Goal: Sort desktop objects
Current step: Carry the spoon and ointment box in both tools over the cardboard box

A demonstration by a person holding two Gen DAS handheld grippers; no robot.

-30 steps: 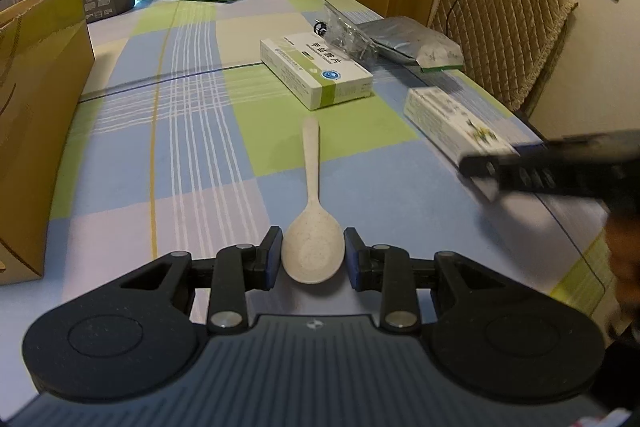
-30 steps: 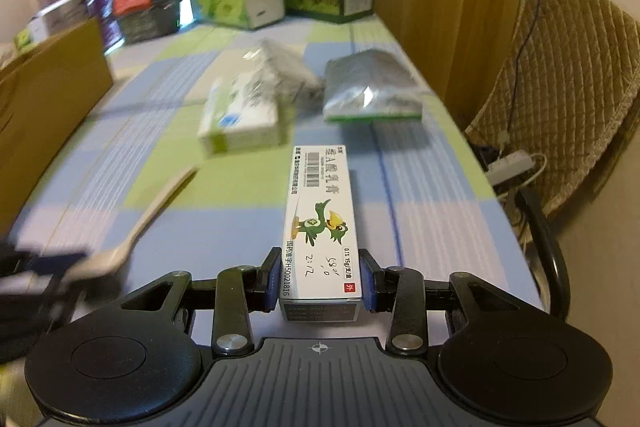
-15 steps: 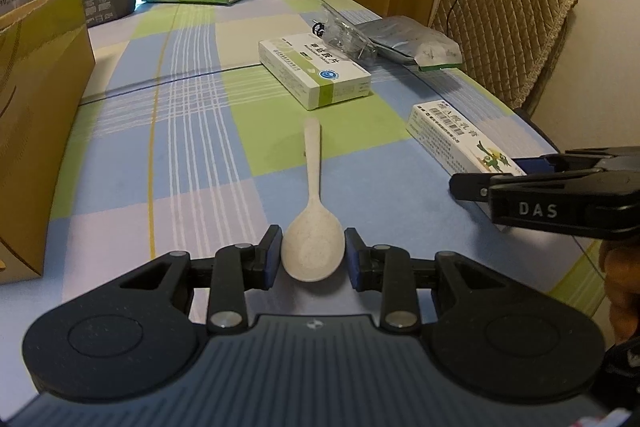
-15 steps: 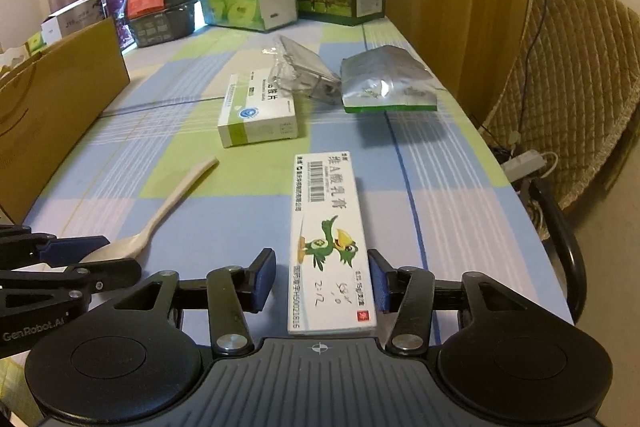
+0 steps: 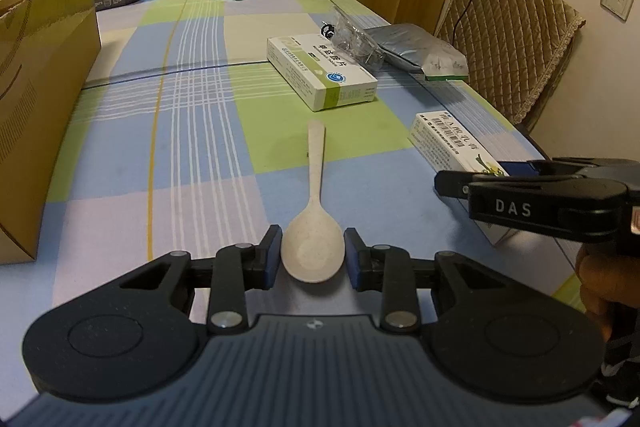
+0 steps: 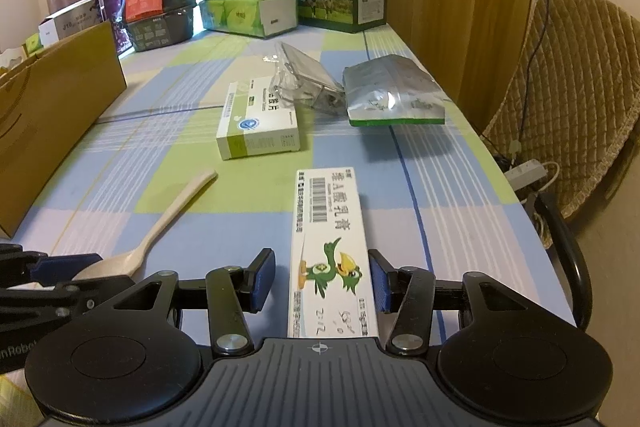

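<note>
Checked cloth in blue, green and lilac covers the surface (image 5: pixel 192 155). On it lies a pale speckled spoon (image 5: pixel 313 227), the landmark for everything else, bowl toward the cameras and handle pointing away.

Left claw (image 5: pixel 313 259): its two blue-padded fingers sit on either side of the spoon's bowl, narrowly spread, with a thin gap on each side; the spoon rests on the cloth and is not gripped.

Right of the spoon lies a long white ointment box (image 6: pixel 330 247) printed with a green cartoon bird and a barcode. Right claw (image 6: pixel 322 285): its fingers straddle the near end of this box. The right pad is at or nearly at the box's edge, the left pad clearly apart from it, so the claw is spread and the box lies flat and ungripped.

Beyond the spoon's handle tip lies a white-and-green medicine box (image 5: pixel 322 71). Beyond and to the right of that are a crumpled clear plastic wrapper (image 6: pixel 304 79) and a silver foil pouch (image 6: pixel 394 93), which touch each other.

Left of the spoon stands a brown paper bag (image 5: pixel 40 99). Far beyond the spoon, cartons and packs are stacked at the surface's far end.
</note>
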